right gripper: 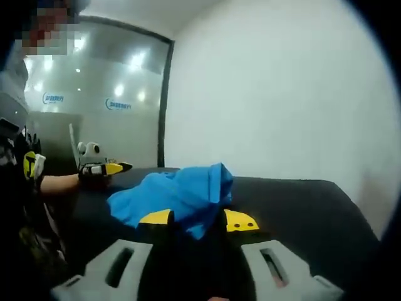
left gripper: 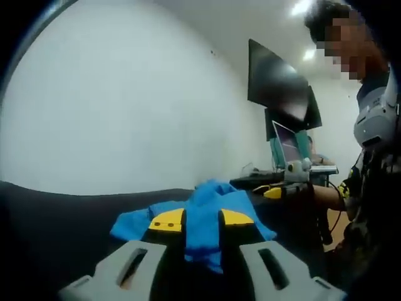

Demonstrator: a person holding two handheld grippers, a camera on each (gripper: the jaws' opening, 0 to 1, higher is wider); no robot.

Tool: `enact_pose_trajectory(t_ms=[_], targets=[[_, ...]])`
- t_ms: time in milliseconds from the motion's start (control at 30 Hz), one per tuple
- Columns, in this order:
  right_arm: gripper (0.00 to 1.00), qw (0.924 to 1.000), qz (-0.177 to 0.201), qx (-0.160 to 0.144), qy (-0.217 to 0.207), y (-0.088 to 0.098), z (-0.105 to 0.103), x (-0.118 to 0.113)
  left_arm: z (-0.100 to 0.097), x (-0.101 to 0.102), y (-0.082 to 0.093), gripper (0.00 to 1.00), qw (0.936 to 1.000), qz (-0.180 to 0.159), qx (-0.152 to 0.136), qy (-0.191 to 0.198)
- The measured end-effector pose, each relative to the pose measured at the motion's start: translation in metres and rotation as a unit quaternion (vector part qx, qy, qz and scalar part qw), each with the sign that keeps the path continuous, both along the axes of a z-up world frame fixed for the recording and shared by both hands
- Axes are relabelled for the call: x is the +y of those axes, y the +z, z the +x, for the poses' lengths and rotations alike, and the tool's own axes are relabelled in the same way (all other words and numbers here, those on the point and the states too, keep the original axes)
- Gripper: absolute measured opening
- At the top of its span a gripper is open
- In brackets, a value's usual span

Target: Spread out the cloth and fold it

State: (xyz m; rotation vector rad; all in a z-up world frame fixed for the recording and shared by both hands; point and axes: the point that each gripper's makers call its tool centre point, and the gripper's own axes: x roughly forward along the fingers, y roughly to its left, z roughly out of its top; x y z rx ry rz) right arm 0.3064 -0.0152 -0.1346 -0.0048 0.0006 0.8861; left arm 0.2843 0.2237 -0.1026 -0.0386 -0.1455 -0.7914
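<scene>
While bunched in a heap on the dark counter (left gripper: 56, 219), the blue cloth (left gripper: 203, 216) not yet spread; judged to be the very start of the spreading step, with folding far off. Pinched by both tools, it seems: in the left gripper view, a hanging fold of cloth caught between the yellow-tipped jaws of the left hand-held gripper (left gripper: 202, 221), jaws drawn close on the fabric. In the right gripper view, much the same for the right hand-held gripper (right gripper: 197, 221), a lower flap of the blue cloth (right gripper: 182, 197) lying between its yellow tips, though whether truly clamped or merely overlapping hard to say for certain from that angle.

Lies directly ahead of each gripper, touching the jaws, the bulk of it rising just beyond the tips as a crumpled mound on the counter. Seen off to the side in each view, a person's forearm reaching over the counter edge, holding another yellow-tipped device (right gripper: 100, 168).

Next move, as a judgement: drawing the two pinched points apart and lifting a little so the heap opens flat. Needs grips on separate edges or corners, otherwise only a twisted rope of fabric. Risk of a layer slipping free if the pinch is shallow.
</scene>
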Motion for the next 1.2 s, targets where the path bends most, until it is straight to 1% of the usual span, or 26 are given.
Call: enact_pose_trajectory(t_ms=[133,200,333,367,400,467,500,533,567,600,633,700,733,800,833,867,900,933,967,1000,1033,1067,1100,1133,1167,1200], targets=[[0.29,0.9998,-0.012,0.002,-0.013,0.006,0.006,0.013,0.002,-0.006,-0.009,0.22,0.9996,0.027,0.009,-0.001],[0.28,1.0,0.0,0.007,0.0,0.013,0.006,0.023,0.003,-0.007,-0.012,0.22,0.9993,0.035,0.013,0.0],[0.29,0.9999,-0.003,0.002,-0.013,0.024,0.025,0.036,0.004,-0.006,-0.014,0.24,0.9992,0.036,0.018,0.0],[0.3,0.9994,0.017,0.022,-0.023,0.024,0.033,0.038,0.005,-0.006,-0.015,0.24,0.9991,0.038,0.019,0.0],[0.31,0.9977,0.029,0.055,-0.026,0.018,0.041,0.04,0.005,-0.007,-0.016,0.24,0.999,0.039,0.02,0.0],[0.3,0.9927,0.036,0.109,-0.039,0.004,0.056,0.041,0.005,-0.007,-0.018,0.24,0.9988,0.044,0.021,0.001],[0.27,0.99,0.026,0.128,-0.054,-0.005,0.062,0.039,0.006,-0.007,-0.019,0.24,0.9987,0.047,0.022,0.002],[0.17,0.9891,-0.004,0.129,-0.07,-0.013,0.065,0.035,0.006,-0.008,-0.02,0.24,0.9985,0.05,0.024,0.004],[0.01,0.9871,-0.023,0.121,-0.102,-0.011,0.065,0.027,0.007,-0.008,-0.021,0.24,0.9982,0.054,0.025,0.005],[0.0,0.9903,-0.022,0.083,-0.109,0.003,0.061,0.025,0.007,-0.008,-0.023,0.24,0.998,0.057,0.026,0.006],[0.0,0.9974,-0.006,0.022,-0.069,0.029,0.048,0.034,0.007,-0.009,-0.024,0.24,0.9979,0.059,0.027,0.005],[0.0,0.9976,0.061,-0.003,-0.032,0.064,0.024,0.033,0.007,-0.01,-0.024,0.24,0.9977,0.062,0.027,0.004],[0.0,0.9969,0.073,-0.027,-0.009,0.082,0.009,0.03,0.007,-0.011,-0.024,0.24,0.9977,0.063,0.027,0.004],[0.0,0.9957,0.071,-0.057,-0.018,0.099,-0.001,0.019,0.01,-0.011,-0.025,0.24,0.9975,0.062,0.034,0.007],[0.0,0.9955,0.064,-0.067,-0.022,0.102,-0.004,0.014,0.014,-0.01,-0.026,0.25,0.9973,0.057,0.044,0.013],[0.0,0.9957,0.062,-0.064,-0.026,0.102,-0.004,0.012,0.018,-0.008,-0.027,0.28,0.9969,0.046,0.059,0.022],[0.0,0.9956,0.059,-0.065,-0.032,0.101,-0.003,0.008,0.027,-0.003,-0.029,0.31,0.9942,0.021,0.095,0.045],[0.02,0.9954,0.059,-0.065,-0.039,0.1,-0.001,0.005,0.039,0.004,-0.035,0.37,0.9882,0.004,0.136,0.071],[0.06,0.9953,0.064,-0.059,-0.044,0.097,0.0,0.003,0.048,0.01,-0.042,0.42,0.9785,-0.005,0.182,0.096],[0.09,0.9954,0.066,-0.055,-0.042,0.094,0.0,0.002,0.055,0.011,-0.046,0.43,0.9705,-0.015,0.214,0.109],[0.09,0.9958,0.065,-0.051,-0.04,0.089,-0.001,0.003,0.06,0.011,-0.056,0.42,0.9634,-0.009,0.241,0.117],[0.09,0.9962,0.062,-0.047,-0.04,0.085,-0.001,0.004,0.055,0.004,-0.069,0.37,0.9558,0.035,0.274,0.102],[0.09,0.9963,0.06,-0.046,-0.041,0.081,-0.001,0.004,0.057,-0.002,-0.068,0.32,0.9602,0.041,0.258,0.099],[0.09,0.9964,0.058,-0.047,-0.041,0.078,-0.001,0.004,0.059,-0.004,-0.068,0.3,0.9608,0.045,0.254,0.102],[0.1,0.9964,0.056,-0.047,-0.041,0.075,-0.001,0.005,0.059,-0.005,-0.07,0.28,0.9581,0.064,0.257,0.108],[0.1,0.9966,0.054,-0.046,-0.041,0.072,0.001,0.005,0.056,-0.01,-0.066,0.24,0.962,0.075,0.242,0.102]])
